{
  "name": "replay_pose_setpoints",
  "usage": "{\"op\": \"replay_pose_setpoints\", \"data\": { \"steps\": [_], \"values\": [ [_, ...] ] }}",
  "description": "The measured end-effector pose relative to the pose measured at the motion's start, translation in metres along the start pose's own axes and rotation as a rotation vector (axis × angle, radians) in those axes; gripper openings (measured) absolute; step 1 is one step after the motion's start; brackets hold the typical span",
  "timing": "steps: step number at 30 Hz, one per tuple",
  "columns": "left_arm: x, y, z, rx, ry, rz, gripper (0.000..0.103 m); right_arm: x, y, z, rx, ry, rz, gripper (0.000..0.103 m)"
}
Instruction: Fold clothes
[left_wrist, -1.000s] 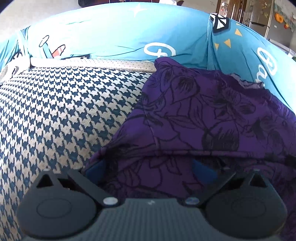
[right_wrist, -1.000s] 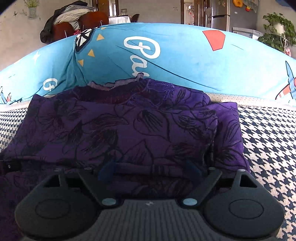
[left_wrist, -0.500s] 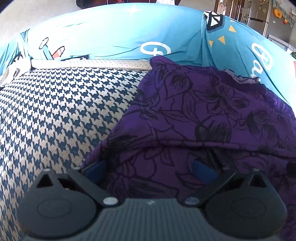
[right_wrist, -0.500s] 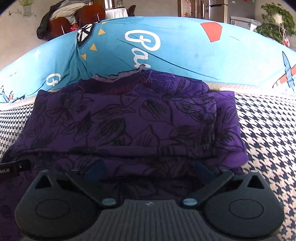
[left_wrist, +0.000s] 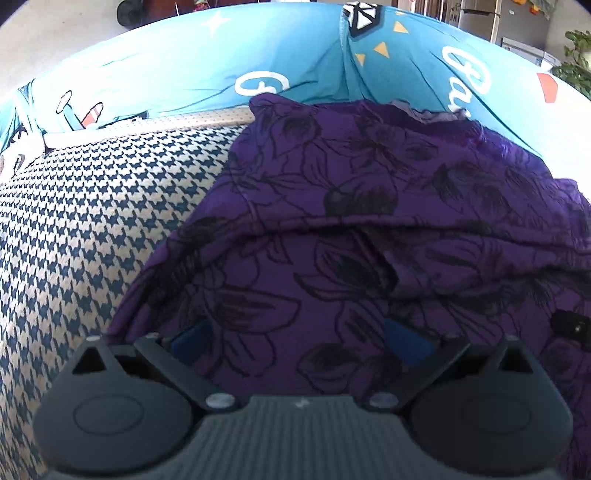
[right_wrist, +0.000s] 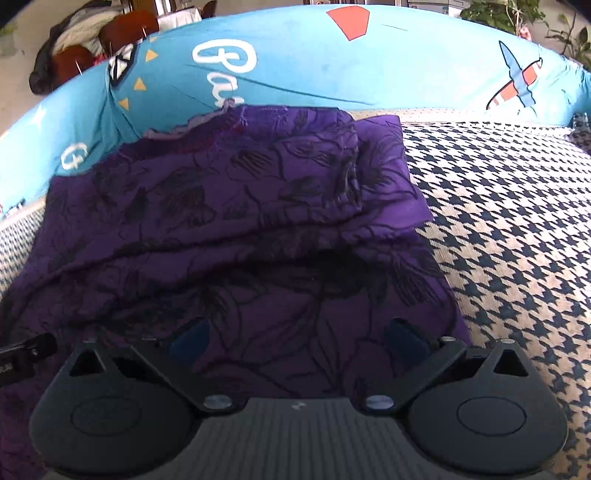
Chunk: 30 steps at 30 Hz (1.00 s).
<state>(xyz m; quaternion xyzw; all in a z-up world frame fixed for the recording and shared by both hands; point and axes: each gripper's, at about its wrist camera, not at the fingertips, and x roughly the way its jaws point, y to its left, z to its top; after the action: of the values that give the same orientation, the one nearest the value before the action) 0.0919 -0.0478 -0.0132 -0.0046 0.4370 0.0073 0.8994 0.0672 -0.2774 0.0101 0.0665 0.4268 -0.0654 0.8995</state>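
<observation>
Left wrist view: left gripper spread wide, blue fingertips low in the picture, resting on or just above the near layer of a purple garment with a black flower print; contact not clear, no cloth pinched between the fingers. Garment folded over on itself, fold edge running across the middle of the picture, upper layer reaching back to the blue cushion with white lettering. Houndstooth cover bare to the left of the garment. Small black part of the other gripper at the right edge.

Right wrist view: right gripper likewise spread wide, jaws having just been opening, blue fingertips apart over the near layer of the purple garment, nothing clamped between them. Folded upper layer lying across the middle, its right end short of the lower layer's edge; pale inner edge of the neckline at the far side, against the blue cushion. Houndstooth cover exposed to the right. Potted plant and chairs draped with clothing behind the cushion.
</observation>
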Motion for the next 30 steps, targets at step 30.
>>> {"op": "replay_pose_setpoints", "data": {
  "steps": [30],
  "values": [
    [-0.017,-0.002,-0.043,0.065,-0.043,0.01,0.103,-0.011,0.008,-0.044,-0.128,-0.158,-0.038,0.103]
  ]
}}
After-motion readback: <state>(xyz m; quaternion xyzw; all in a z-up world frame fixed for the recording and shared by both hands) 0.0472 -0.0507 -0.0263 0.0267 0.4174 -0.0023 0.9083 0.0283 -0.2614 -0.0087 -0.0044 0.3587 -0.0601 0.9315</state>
